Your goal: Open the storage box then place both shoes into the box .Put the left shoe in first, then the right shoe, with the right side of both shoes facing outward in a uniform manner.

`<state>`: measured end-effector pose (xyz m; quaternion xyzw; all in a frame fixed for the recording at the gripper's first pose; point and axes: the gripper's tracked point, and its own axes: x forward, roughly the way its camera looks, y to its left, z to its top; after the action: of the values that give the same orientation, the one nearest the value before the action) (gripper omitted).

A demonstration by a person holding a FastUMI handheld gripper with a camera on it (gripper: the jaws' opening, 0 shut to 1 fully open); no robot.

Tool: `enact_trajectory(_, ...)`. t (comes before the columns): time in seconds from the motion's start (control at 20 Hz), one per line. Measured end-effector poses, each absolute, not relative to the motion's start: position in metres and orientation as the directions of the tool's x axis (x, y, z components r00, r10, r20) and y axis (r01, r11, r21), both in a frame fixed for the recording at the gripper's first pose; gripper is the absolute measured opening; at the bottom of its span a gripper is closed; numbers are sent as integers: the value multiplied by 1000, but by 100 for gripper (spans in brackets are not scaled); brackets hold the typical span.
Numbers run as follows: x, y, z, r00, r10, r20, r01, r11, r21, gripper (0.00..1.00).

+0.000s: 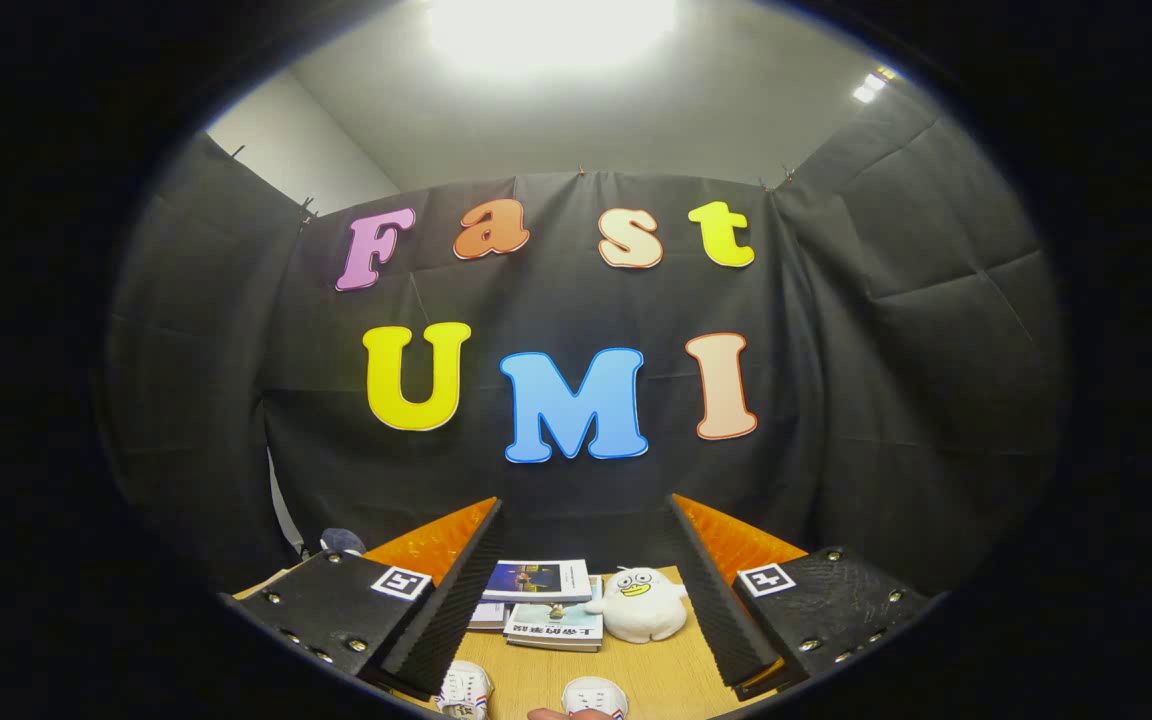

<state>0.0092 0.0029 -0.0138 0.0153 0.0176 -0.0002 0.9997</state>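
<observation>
Black cloth wall behind, pale ceiling with a bright light above, wooden table (636,670) below. Gripper (581,610) held level over the table, fingers spread wide apart, clamping nothing. Between the fingers and beyond them: a small stack of books (548,600) and a white plush toy (641,603) with a yellow beak, side by side, touching or nearly so. Nearer, low between the fingers: two white shoes, left one (466,690) with red and blue stripes, right one (594,697) just beside it, a little apart. Toes apparently pointing toward the books, long axes roughly along the fingers; mostly cut off, so hard to tell.
</observation>
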Motion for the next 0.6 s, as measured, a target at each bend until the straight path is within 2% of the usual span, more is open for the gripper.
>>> enact_trajectory(0.3, 16, 5, -17, 999, 9, -37, -8, 1000, 26, 96)
enact_trajectory(0.6, 29, 21, -43, 993, 47, -106, -38, 996, 85, 96)
